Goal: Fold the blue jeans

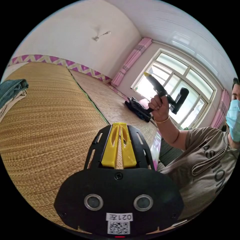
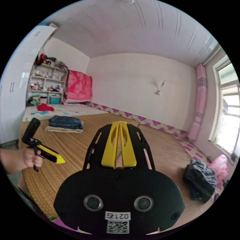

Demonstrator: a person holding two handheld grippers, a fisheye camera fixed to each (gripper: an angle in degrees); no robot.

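The blue jeans [image 2: 65, 122] lie folded on a folded beige cloth [image 2: 63, 129], far off on the woven mat; in the left gripper view the blue jeans [image 1: 11, 90] sit at the left edge. My left gripper [image 1: 119, 124] is shut with nothing between its yellow jaws, held above the mat. My right gripper [image 2: 119, 123] is likewise shut and empty. A hand holds the right gripper [image 1: 147, 74] up in front of the window. The left gripper [image 2: 60, 160] is held low at the left, a stretch of mat short of the jeans.
A pile of dark clothes [image 2: 200, 180] lies on the mat by the window, next to a pink bag [image 2: 220, 167]. Open shelves [image 2: 46, 85] and a red cloth [image 2: 45, 107] stand beyond the jeans. The person [image 1: 205, 160] stands at the mat's edge.
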